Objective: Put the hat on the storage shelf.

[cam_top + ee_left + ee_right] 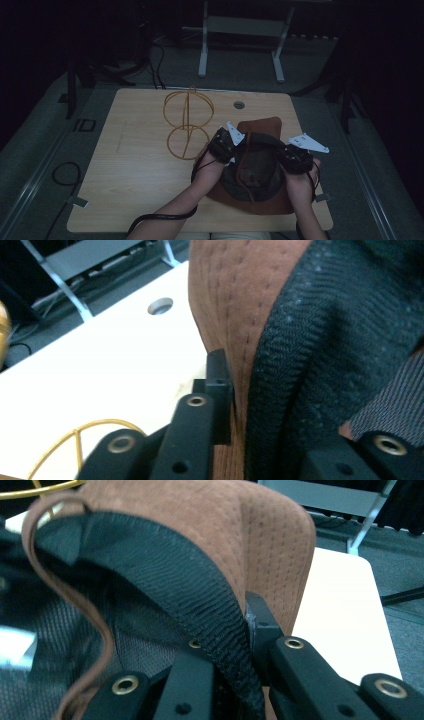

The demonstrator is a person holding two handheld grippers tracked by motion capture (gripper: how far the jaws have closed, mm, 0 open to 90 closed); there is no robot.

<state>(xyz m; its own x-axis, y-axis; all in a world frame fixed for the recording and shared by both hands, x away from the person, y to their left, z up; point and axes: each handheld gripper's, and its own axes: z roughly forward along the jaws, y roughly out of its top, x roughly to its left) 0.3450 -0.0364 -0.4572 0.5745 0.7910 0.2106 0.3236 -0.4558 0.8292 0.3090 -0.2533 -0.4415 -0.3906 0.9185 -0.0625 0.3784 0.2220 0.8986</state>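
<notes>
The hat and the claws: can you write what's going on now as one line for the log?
left claw: shut on brown hat brim | right claw: shut on hat's black inner band | hat: upside down over table | gold wire stand: untouched

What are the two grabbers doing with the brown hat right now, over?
Left gripper and right gripper both shut on brown hat, opposite sides. Hat upside down on table. Gold wire stand beside it, apart.

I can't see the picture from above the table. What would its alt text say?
A person's two hands each hold a hand-held gripper, left and right, pinching opposite sides of a brown hat lying upside down on a pale wooden table. A gold wire stand made of hoops rests on the table to the left of the hat, in a dark room.
</notes>
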